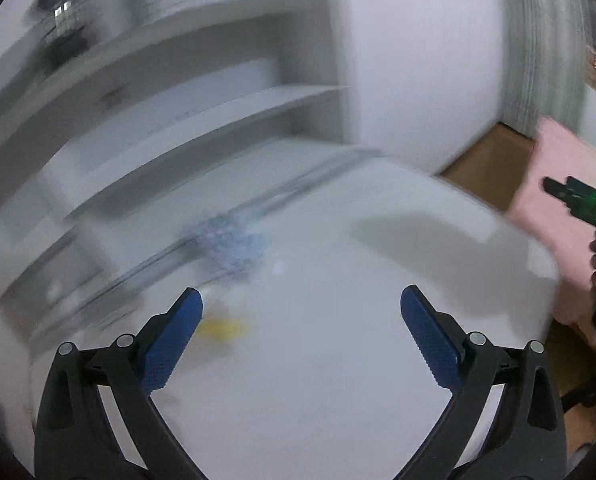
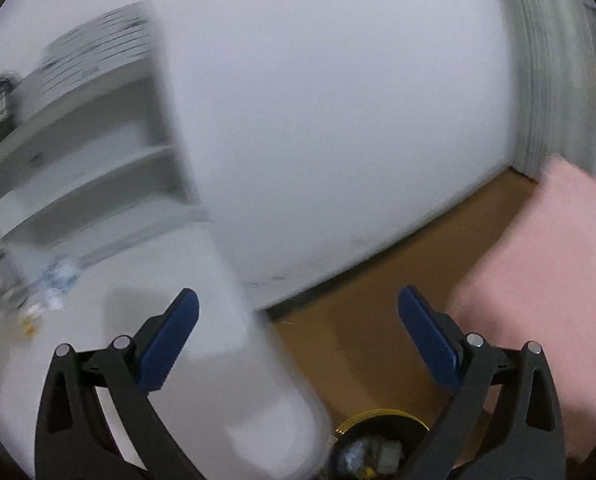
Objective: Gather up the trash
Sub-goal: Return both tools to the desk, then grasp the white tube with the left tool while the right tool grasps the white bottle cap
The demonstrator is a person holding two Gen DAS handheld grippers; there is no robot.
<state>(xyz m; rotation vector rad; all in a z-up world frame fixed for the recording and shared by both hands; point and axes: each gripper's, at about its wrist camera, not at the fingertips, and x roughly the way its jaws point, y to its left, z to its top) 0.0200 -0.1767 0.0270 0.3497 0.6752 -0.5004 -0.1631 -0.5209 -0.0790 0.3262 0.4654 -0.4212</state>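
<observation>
With both the left claw (image 1: 301, 298) and right claw (image 2: 298, 299) released and empty, I judge the crumpled wrapper (image 1: 228, 246) on the tabletop (image 1: 337, 360) light and soft, best pinched across its bulk.

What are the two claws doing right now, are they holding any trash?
Left claw: open, holding nothing.
Right claw: open, holding nothing.

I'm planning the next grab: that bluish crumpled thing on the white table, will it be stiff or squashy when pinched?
The bluish crumpled piece looks like thin clear wrapper, though blur hides detail. It would probably squash between the pads and weigh little. On the smooth white table it may slide away if nudged rather than gripped.
</observation>
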